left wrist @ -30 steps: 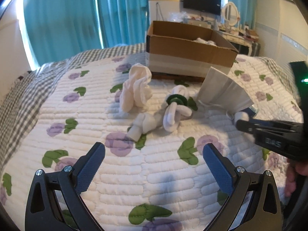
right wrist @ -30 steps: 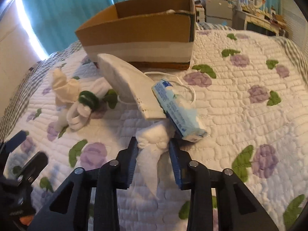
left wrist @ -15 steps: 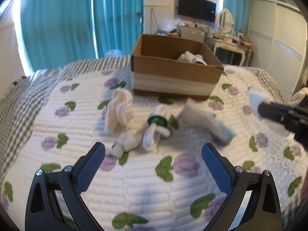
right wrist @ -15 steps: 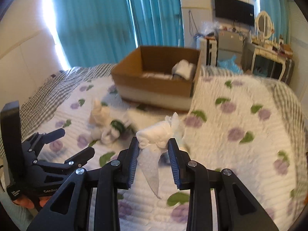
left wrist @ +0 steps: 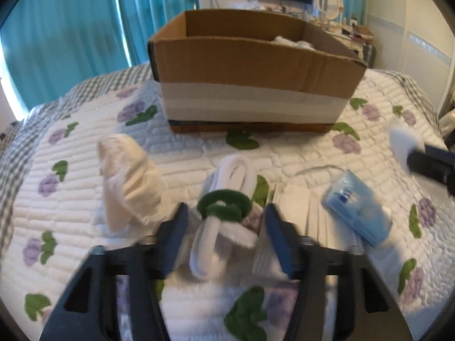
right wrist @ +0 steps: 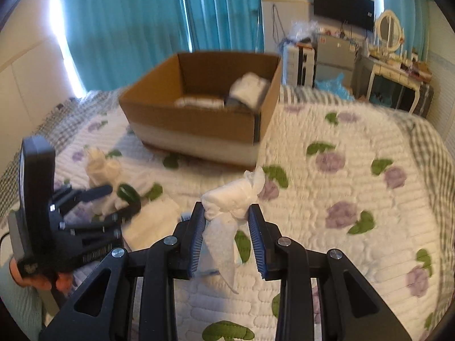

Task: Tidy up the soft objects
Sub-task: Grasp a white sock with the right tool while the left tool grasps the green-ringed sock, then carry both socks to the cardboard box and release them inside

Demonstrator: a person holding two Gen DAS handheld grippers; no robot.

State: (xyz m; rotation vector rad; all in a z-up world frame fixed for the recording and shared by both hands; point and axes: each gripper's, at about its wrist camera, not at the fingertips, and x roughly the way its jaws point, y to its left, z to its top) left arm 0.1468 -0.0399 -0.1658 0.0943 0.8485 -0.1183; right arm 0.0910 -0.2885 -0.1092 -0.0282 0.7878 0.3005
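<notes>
Gripping a knotted white cloth bundle [right wrist: 231, 199], our right tool [right wrist: 227, 221] has its blue pads pressed against both sides of it, the loose tail of the cloth hanging down between the fingers, lifted above the flowered quilt [right wrist: 355, 176] of the bed. In the left wrist view that bundle shows as a white blur at the tip of the right tool near the bed's right edge [left wrist: 402, 140]. Our left tool [left wrist: 224, 238] is down on the quilt with its fingers either side of a rolled white sock bundle [left wrist: 224, 227] that carries a green ring band [left wrist: 224, 206]; the fingers sit close to the bundle, but the picture is blurred and we cannot tell whether they pinch it. Just left of that bundle stands a cream sock roll [left wrist: 128, 182], touching the left finger's side. To the right lies a flat white face mask [left wrist: 298, 199], partly under the right finger, and beside it a blue tissue packet [left wrist: 355, 209]. Behind all of them, toward the far edge of the bed, sits the open cardboard box [left wrist: 250, 71], with a rolled white item [right wrist: 250, 89] and a flat white piece [right wrist: 199, 103] inside. Teal curtains [right wrist: 170, 22] hang behind the bed.
</notes>
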